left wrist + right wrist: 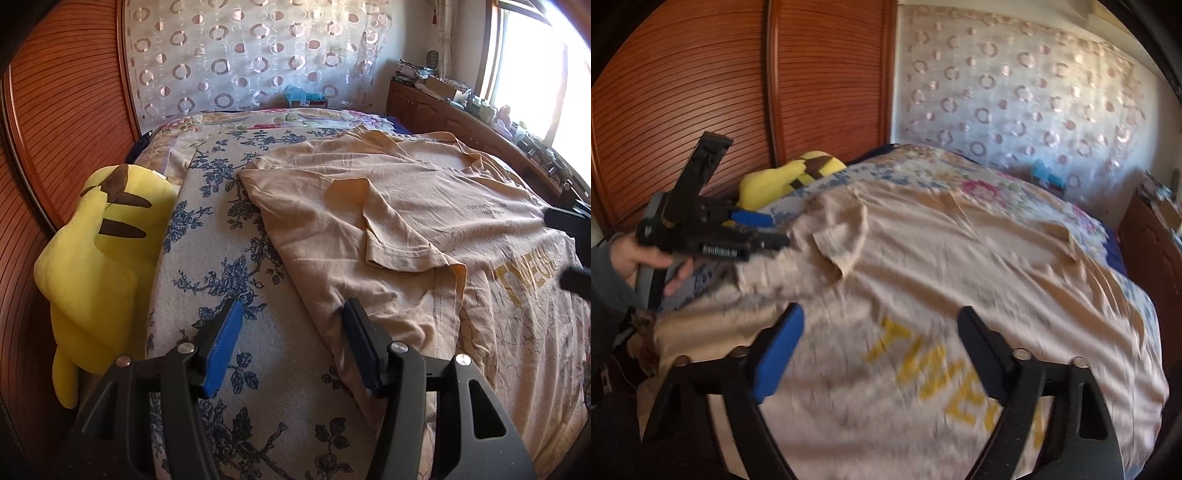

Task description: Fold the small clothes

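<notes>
Left wrist view: the left gripper [293, 317] stands wide open over the bed, its blue-padded fingers [225, 343] holding nothing. The right-hand finger sits at the edge of the beige cotton T-shirt with yellow lettering [424, 206]; whether it touches the cloth cannot be told. The T-shirt lies spread on the blue-flowered bedspread [207, 236], with one short sleeve folded in over the body. The yellow print is cut short by dark shapes at the frame's right edge, which are the tips of the right gripper [570, 251], too cropped to read. A yellow plush toy with brown stripes [99, 251] lies wedged between the bed and the slatted reddish-brown wooden wardrobe [62, 122]. The window [535, 62] is blown out by glare, and the clutter on the wooden cabinet [443, 107] under it is too small to make out.

Right wrist view: this frame is motion-blurred. The right gripper [882, 350] is spread wide above the T-shirt [960, 258], gripping nothing; the yellow letters are smeared and unreadable. At the left, the person's left hand [635, 258] holds the left gripper [764, 230] at the shirt's sleeve side; its jaws appear apart, though seen side-on. The plush toy [790, 175] is mostly hidden behind the bed's edge. A curtain with ring patterns [1015, 92] hangs behind the bed.
</notes>
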`<control>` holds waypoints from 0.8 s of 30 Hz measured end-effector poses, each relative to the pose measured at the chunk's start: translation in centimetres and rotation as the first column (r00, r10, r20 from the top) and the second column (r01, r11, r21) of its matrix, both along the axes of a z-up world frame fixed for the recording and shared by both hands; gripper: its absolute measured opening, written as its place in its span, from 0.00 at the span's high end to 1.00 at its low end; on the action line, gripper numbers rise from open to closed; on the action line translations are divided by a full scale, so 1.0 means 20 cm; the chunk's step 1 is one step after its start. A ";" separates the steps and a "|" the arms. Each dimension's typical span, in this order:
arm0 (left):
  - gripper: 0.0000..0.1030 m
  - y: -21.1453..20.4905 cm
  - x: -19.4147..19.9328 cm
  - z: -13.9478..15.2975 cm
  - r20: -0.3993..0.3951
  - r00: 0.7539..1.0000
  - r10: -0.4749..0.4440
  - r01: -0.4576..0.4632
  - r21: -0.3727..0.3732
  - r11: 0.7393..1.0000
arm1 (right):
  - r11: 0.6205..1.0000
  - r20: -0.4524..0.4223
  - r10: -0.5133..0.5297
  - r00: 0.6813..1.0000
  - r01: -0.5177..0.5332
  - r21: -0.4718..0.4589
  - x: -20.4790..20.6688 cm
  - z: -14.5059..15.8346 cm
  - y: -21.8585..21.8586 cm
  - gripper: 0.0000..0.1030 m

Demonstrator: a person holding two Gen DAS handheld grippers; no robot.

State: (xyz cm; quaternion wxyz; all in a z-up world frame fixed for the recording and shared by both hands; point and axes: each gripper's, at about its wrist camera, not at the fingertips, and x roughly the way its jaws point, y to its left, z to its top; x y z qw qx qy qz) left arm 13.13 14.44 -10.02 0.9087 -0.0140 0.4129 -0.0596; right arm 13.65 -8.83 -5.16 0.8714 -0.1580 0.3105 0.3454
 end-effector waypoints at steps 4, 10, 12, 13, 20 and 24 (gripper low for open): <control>0.45 0.04 -0.07 0.02 0.015 0.999 0.038 -0.037 -0.031 0.999 | 0.998 -0.046 0.061 0.997 -0.061 -0.002 0.13 -0.02 0.15 0.45; 0.45 0.12 -0.28 0.12 0.113 0.989 0.098 -0.088 -0.086 0.992 | 0.993 -0.123 0.108 0.986 -0.112 -0.027 0.28 -0.14 0.37 0.56; 0.45 0.13 -0.31 0.15 0.124 0.986 0.113 -0.102 -0.086 0.991 | 0.990 -0.143 0.127 0.982 -0.133 -0.037 0.31 -0.18 0.45 0.58; 0.45 0.13 -0.33 0.15 0.128 0.985 0.118 -0.108 -0.084 0.991 | 0.989 -0.145 0.135 0.980 -0.142 -0.041 0.32 -0.19 0.48 0.58; 0.45 0.06 -0.39 0.17 0.153 0.982 0.108 -0.101 -0.052 0.994 | 0.976 -0.117 0.140 0.983 -0.157 -0.151 0.33 -0.27 0.64 0.59; 0.45 0.02 -0.39 0.17 0.156 0.983 0.099 -0.091 -0.057 0.994 | 0.976 -0.109 0.139 0.984 -0.155 -0.155 0.33 -0.27 0.62 0.93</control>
